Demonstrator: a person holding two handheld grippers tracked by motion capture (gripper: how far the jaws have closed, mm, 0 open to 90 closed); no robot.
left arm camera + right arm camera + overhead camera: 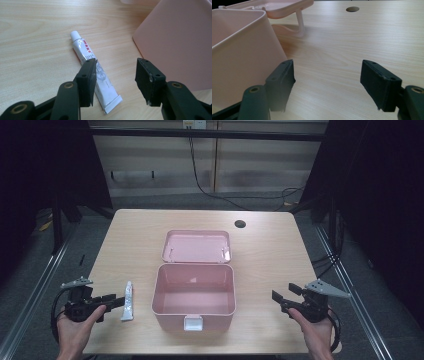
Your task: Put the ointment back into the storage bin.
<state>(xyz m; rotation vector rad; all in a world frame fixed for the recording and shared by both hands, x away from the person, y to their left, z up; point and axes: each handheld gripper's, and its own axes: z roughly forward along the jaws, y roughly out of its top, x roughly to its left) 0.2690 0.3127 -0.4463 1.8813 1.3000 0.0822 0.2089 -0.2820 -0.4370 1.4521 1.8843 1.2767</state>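
A pink plastic box point(194, 292) stands open at the table's middle, its lid point(196, 246) folded back flat behind it. A white tube with red print point(128, 301) lies on the wood just left of the box. My left gripper point(118, 301) is open, low over the table, close to the tube's left side. In the left gripper view the tube point(96, 71) runs partly under the left jaw, with the box wall point(180, 42) at right. My right gripper point(283, 292) is open to the right of the box, nothing between its jaws; the box wall point(239, 57) shows at left.
A round cable hole point(240, 224) sits in the table's back right. Bare wood point(352, 45) stretches right of the box. A white latch point(193, 323) hangs on the box's front. Dark floor and metal rails flank the table on both sides.
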